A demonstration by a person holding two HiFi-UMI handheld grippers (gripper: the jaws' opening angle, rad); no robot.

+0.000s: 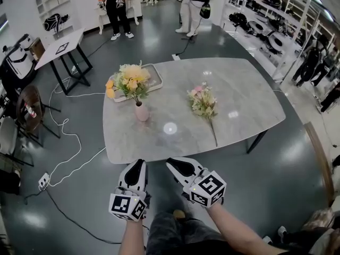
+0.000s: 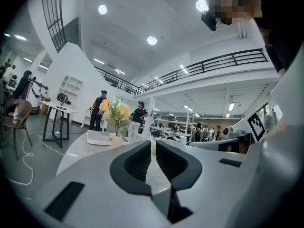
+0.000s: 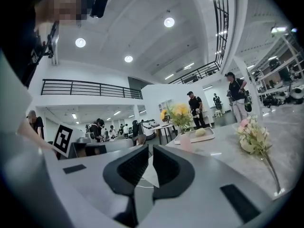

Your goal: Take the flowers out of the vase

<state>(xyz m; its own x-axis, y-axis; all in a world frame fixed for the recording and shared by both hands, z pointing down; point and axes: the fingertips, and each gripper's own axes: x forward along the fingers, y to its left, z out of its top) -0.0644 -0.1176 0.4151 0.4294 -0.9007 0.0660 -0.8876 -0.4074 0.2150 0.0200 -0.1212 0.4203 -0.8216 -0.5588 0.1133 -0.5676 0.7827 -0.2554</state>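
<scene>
Yellow flowers (image 1: 130,81) yet to leave the small pink vase (image 1: 141,112); pale pink bunch (image 1: 203,102) already lies on the grey marbled bench (image 1: 241,89); left gripper (image 1: 139,162), right gripper (image 1: 170,162): fingers closed, empty.

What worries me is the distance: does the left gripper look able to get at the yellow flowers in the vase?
Probably, with a forward reach: nothing stands between the left gripper and the yellow flowers in the vase, only bare table. Its shut jaws must open first.

Yellow flowers (image 1: 130,81) are hiding much of the tray (image 1: 155,78) behind the vase (image 1: 141,112) — its pale lump (image 3: 201,132) is appearing too small to identify.
</scene>
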